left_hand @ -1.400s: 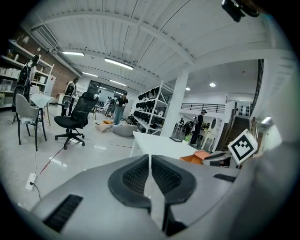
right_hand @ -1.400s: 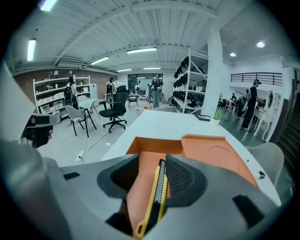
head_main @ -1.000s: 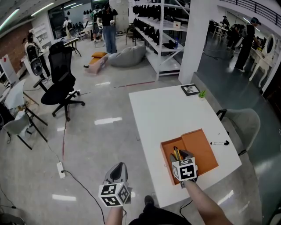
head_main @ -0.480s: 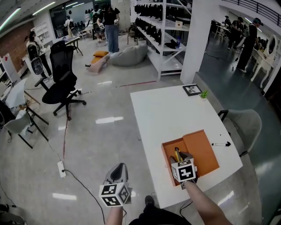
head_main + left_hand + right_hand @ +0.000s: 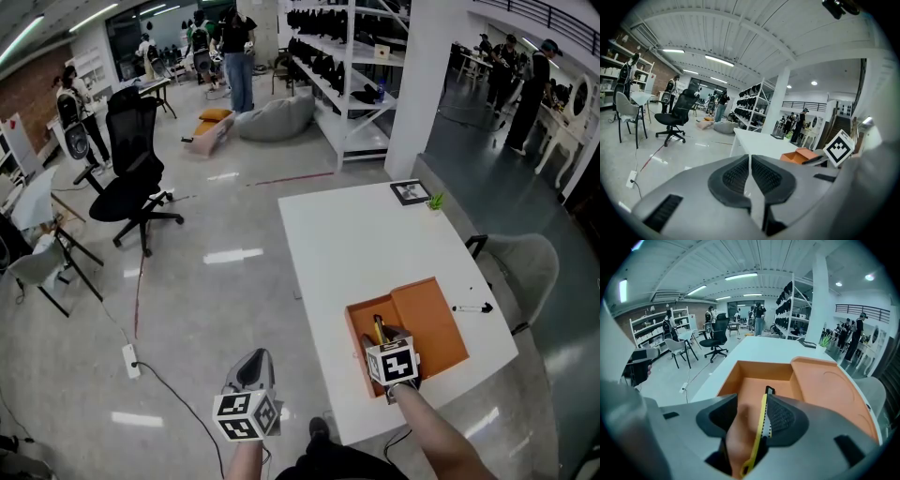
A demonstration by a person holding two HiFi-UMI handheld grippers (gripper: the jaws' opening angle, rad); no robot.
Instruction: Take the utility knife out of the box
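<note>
Utility knife point(image 5: 762, 427) between right fingers point(image 5: 783, 417), opening

The jaws of the right gripper point(image 5: 753, 401) are opening, the utility knife point(image 5: 762, 420) between them against the right pad, a gap at the left pad. Ahead of the jaws the box point(image 5: 761, 371) floor is bare up to its far wall; right of them lies the flat lid point(image 5: 829, 390).

White table point(image 5: 366, 234), orange box point(image 5: 356, 323), marker point(image 5: 469, 307), picture frame point(image 5: 410, 192)

Bright, even light; fisheye-warped edges
</note>
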